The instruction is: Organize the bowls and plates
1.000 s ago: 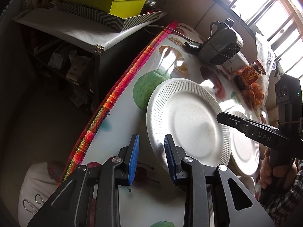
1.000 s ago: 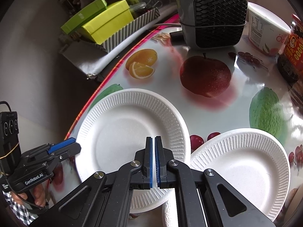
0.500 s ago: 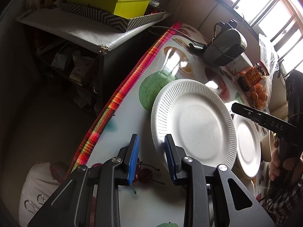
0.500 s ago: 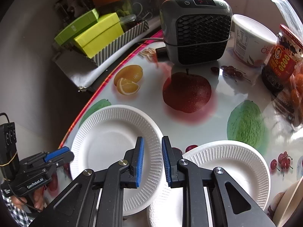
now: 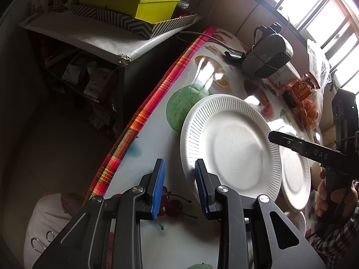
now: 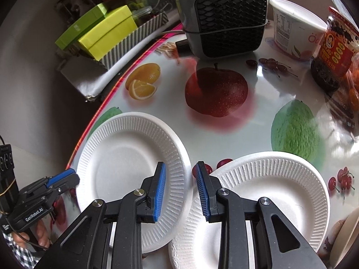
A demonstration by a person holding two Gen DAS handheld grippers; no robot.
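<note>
Tongs at work over paper plates on a fruit-print bench [image 6: 258, 121]. The right tongs [image 6: 179, 188], jaws just parted and pinching nothing, hover above the rim where the left plate [image 6: 125, 161] overlaps the right plate [image 6: 276, 190] at 3 o'clock. The left tongs [image 5: 178, 186] stand spread and empty, the left plate's near rim just beside the right pad, at 7 o'clock of the plate. Stacking seems under way: a good pinch would take one rim squarely, lift it clear and set it centred on its neighbour. A heater [image 6: 224, 15] stands at 12 o'clock.
</note>
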